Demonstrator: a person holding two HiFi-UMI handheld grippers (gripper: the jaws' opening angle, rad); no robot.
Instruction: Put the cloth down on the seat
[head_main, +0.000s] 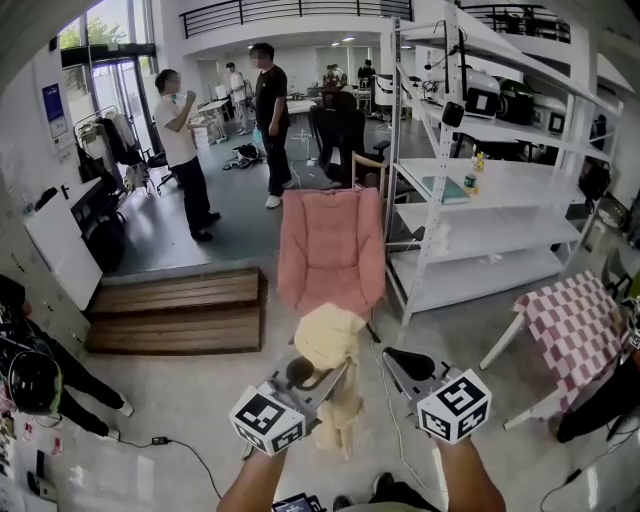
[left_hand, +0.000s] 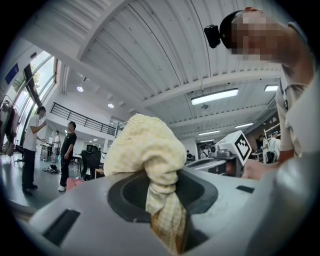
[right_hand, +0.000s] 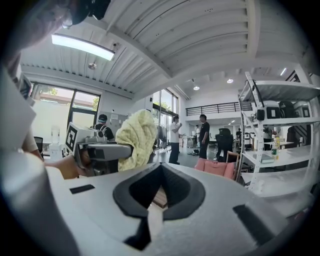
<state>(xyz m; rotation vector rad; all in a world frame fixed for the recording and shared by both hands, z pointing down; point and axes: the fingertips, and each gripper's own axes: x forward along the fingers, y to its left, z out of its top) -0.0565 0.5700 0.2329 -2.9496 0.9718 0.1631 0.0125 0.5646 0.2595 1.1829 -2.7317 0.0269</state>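
Before pink chair (head_main: 330, 250), left tool (head_main: 312, 373) clamped on yellow cloth (head_main: 328, 338), right tool (head_main: 398, 360) closed, empty.

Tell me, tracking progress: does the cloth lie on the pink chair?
No, the cloth hangs from the left gripper, short of the pink chair.

The cloth (head_main: 335, 345) is pale yellow with a fine woven check. The seat (head_main: 332, 250) behind it is dusty pink. The left tool (head_main: 322, 372) and right tool (head_main: 403, 362) are grey with black inner faces, and each carries a white cube (head_main: 268, 420) printed with black square markers. The shelf rack (head_main: 500, 180) is white and the low platform (head_main: 175, 310) is brown wood. A chair (head_main: 575, 320) on the right wears a dark red-and-white check. The floor (head_main: 180, 400) is pale speckled grey.
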